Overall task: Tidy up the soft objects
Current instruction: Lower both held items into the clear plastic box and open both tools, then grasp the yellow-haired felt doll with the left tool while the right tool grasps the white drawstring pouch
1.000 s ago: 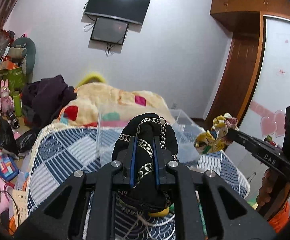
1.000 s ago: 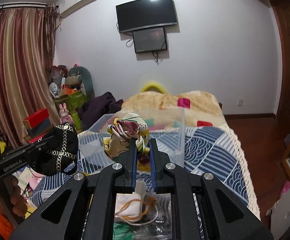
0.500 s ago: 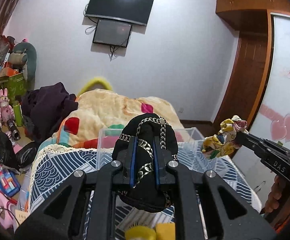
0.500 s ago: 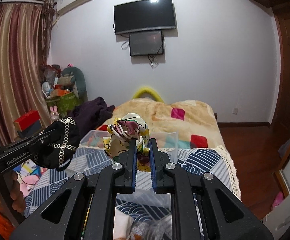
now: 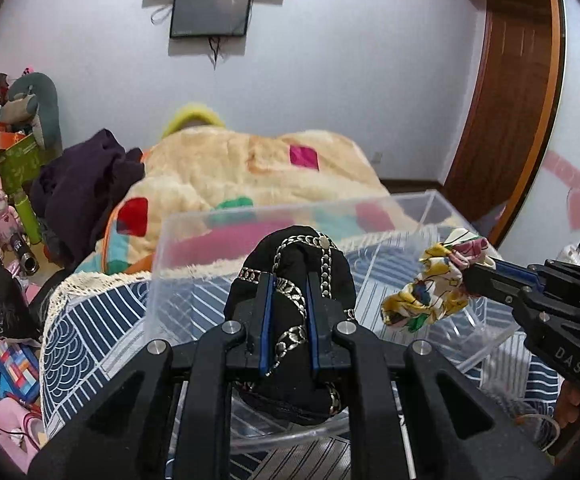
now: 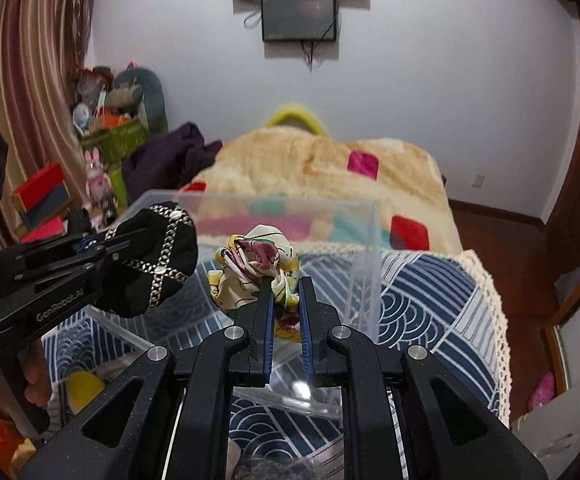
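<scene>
My left gripper (image 5: 289, 280) is shut on a black scrunchie with gold chain trim (image 5: 298, 264) and holds it over the near part of a clear plastic box (image 5: 250, 216) on the bed. My right gripper (image 6: 284, 280) is shut on a yellow floral scrunchie (image 6: 256, 268) and holds it over the same box (image 6: 366, 240). The right gripper with the floral scrunchie (image 5: 430, 296) shows at the right of the left wrist view. The left gripper with the black scrunchie (image 6: 158, 256) shows at the left of the right wrist view.
The box sits on a blue-and-white patterned bedspread (image 6: 430, 300). A beige blanket with coloured squares (image 5: 230, 168) and dark purple clothes (image 5: 82, 184) lie behind it. Toys and boxes (image 5: 6, 208) crowd the left floor. A wardrobe (image 5: 510, 100) stands on the right.
Both grippers have moved forward and down over the clear box, each still holding its scrunchie. The box now looks much nearer and larger in both views.
</scene>
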`<state>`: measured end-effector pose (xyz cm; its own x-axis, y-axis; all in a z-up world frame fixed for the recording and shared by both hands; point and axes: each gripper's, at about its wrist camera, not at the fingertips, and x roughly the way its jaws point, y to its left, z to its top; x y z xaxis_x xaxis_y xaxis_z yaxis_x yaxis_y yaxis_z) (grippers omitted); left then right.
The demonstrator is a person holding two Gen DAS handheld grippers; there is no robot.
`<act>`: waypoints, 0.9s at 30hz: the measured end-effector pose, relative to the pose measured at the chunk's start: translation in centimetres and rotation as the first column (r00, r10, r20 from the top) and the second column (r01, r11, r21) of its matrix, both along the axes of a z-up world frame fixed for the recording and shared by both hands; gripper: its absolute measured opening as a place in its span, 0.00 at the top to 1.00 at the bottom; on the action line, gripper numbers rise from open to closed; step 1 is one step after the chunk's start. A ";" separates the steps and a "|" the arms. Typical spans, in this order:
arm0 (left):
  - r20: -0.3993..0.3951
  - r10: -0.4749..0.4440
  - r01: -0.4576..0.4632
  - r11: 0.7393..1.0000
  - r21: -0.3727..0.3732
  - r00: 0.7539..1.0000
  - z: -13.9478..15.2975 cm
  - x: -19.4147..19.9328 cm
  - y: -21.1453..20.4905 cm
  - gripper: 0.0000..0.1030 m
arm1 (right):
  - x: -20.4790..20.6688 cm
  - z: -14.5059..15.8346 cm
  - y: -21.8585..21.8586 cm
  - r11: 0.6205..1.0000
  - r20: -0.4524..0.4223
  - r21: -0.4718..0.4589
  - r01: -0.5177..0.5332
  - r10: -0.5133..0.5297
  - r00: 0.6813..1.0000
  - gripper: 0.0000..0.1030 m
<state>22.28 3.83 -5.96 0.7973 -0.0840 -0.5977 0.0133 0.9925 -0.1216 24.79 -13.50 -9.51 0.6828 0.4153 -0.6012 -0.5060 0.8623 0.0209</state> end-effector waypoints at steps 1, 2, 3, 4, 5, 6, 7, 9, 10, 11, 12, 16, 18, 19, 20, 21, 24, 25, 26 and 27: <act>-0.011 -0.002 0.002 1.000 -0.002 1.000 -0.2 0.3 -0.1 0.86 | 0.1 -0.2 0.1 1.000 -0.013 -0.007 -0.006 0.006 1.000 0.90; -0.026 -0.005 0.005 1.000 -0.006 1.000 -0.4 0.6 -0.1 0.86 | 0.4 -0.3 0.0 1.000 -0.022 -0.013 -0.010 0.010 1.000 0.90; -0.041 -0.008 0.008 1.000 -0.011 0.999 -0.6 0.7 -0.1 0.85 | 0.4 -0.5 0.1 1.000 -0.029 -0.019 -0.014 0.013 0.999 0.90; -0.049 -0.010 0.010 1.000 -0.012 0.999 -0.8 0.8 -0.2 0.85 | 0.5 -0.6 0.2 1.000 -0.034 -0.024 -0.017 0.016 0.999 0.90; -0.060 -0.016 0.015 1.000 -0.011 0.998 -0.9 0.8 -0.3 0.84 | 0.6 -0.6 0.2 0.999 -0.036 -0.029 -0.017 0.016 0.999 0.90; -0.064 -0.019 0.019 1.000 -0.006 0.998 -1.0 0.7 -0.5 0.83 | 0.6 -0.6 0.3 0.999 -0.036 -0.033 -0.018 0.017 0.999 0.90; -0.067 -0.021 0.021 1.000 0.002 0.998 -1.0 0.6 -0.5 0.80 | 0.5 -0.6 0.3 0.999 -0.039 -0.038 -0.024 0.022 0.999 0.90; -0.062 -0.020 0.022 0.999 0.031 0.998 -0.9 0.3 -0.8 0.74 | 0.5 -0.6 0.2 0.999 -0.039 -0.044 -0.029 0.027 0.999 0.84; -0.057 -0.021 0.023 0.999 0.038 0.998 -0.7 0.2 -0.8 0.71 | 0.3 -0.5 0.1 0.998 -0.034 -0.047 -0.030 0.028 0.999 0.82; -0.048 -0.027 0.029 0.999 0.044 0.998 -0.4 -0.1 -0.9 0.68 | 0.3 -0.3 0.1 0.998 -0.029 -0.047 -0.029 0.027 0.999 0.74; -0.038 -0.036 0.037 0.998 0.044 0.999 0.0 -0.5 -1.0 0.65 | 0.2 -0.1 0.0 0.999 -0.020 -0.046 -0.027 0.026 0.999 0.64; 0.018 -0.044 0.043 0.998 0.053 0.999 1.6 -2.2 -1.0 0.40 | -0.7 1.0 -0.6 0.999 0.034 -0.029 -0.016 0.017 0.999 0.50; 0.051 -0.047 0.044 0.997 0.059 0.998 2.6 -3.2 -1.0 0.36 | -1.3 1.8 -1.2 1.000 0.055 -0.007 -0.015 0.015 0.998 0.47; 0.066 -0.046 0.042 0.997 0.061 0.997 3.1 -3.8 -0.9 0.32 | -1.6 2.1 -1.4 1.000 0.066 0.005 -0.014 0.013 0.998 0.45; 0.081 -0.043 0.038 0.997 0.063 0.996 3.6 -4.5 -0.9 0.27 | -2.1 2.6 -1.8 1.000 0.081 0.019 -0.013 0.011 0.997 0.42; 0.092 -0.041 0.035 0.997 0.064 0.995 3.9 -5.0 -0.8 0.26 | -2.5 2.9 -1.8 1.000 0.092 0.026 -0.015 0.012 0.996 0.38; 0.127 -0.031 0.023 0.997 0.068 0.991 4.7 -6.7 -0.7 0.18 | -4.2 3.9 -2.4 0.999 0.139 0.044 -0.025 0.019 0.990 0.38; 0.138 -0.028 0.019 0.997 0.069 0.990 4.8 -7.4 -0.6 0.14 | -4.8 4.2 -2.7 0.998 0.155 0.049 -0.028 0.020 0.988 0.38; 0.150 -0.022 0.012 0.998 0.066 0.988 4.9 -8.3 -0.4 0.13 | -5.3 4.3 -2.8 0.998 0.164 0.056 -0.031 0.022 0.986 0.38; 0.157 -0.020 0.010 0.998 0.065 0.987 4.9 -9.0 -0.3 0.12 | -5.7 4.5 -2.8 0.997 0.169 0.062 -0.036 0.025 0.985 0.37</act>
<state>13.32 3.51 -1.06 0.8809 -0.0627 -0.4691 0.0424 0.9977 -0.0536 19.08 -16.27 -5.01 0.7584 0.4715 -0.4499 -0.5328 0.8462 -0.0113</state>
